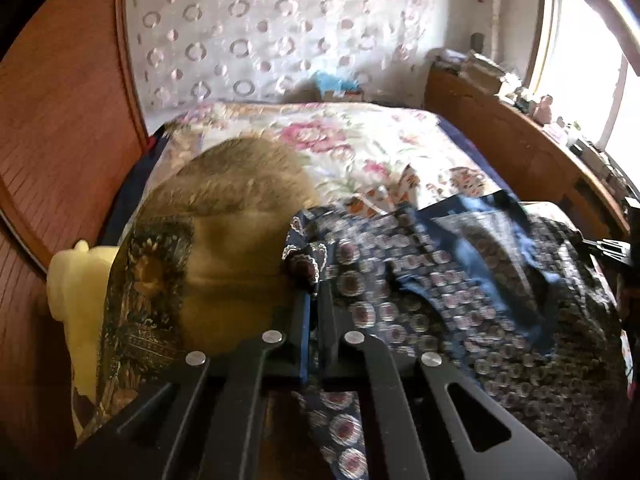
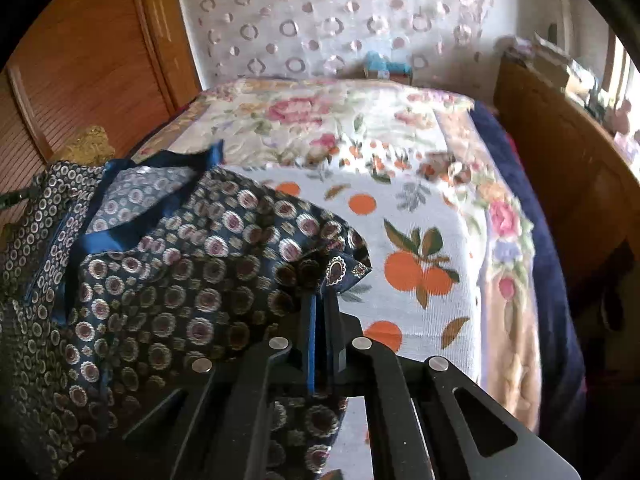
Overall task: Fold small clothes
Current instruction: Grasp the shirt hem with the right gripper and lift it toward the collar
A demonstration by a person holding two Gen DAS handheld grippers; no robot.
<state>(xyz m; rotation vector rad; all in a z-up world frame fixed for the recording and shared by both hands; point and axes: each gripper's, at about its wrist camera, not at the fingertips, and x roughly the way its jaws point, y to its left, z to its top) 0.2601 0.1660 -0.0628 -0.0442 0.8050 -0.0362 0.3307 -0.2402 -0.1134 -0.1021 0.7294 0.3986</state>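
Pinching navy patterned garment (image 1: pixel 460 280): left gripper (image 1: pixel 314 292) is clamping its left corner | right gripper (image 2: pixel 320 296) is clamping its right corner | no readable writing

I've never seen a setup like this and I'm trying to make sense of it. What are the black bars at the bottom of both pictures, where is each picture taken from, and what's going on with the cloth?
There is no robot here: a person holds a two-finger gripper in each hand, and a fisheye camera on each looks forward along its fingers. The black bars are the grippers' own linkages. One picture is from the left gripper, the other from the right gripper. Both are shut, each pinching an edge of the same dark blue patterned garment, which spreads between them over a bed. The bed carries a floral blanket and a white cloth with oranges. In the left view, a tan garment lies beside the blue one. Behind stand a dotted curtain and wooden panelling.
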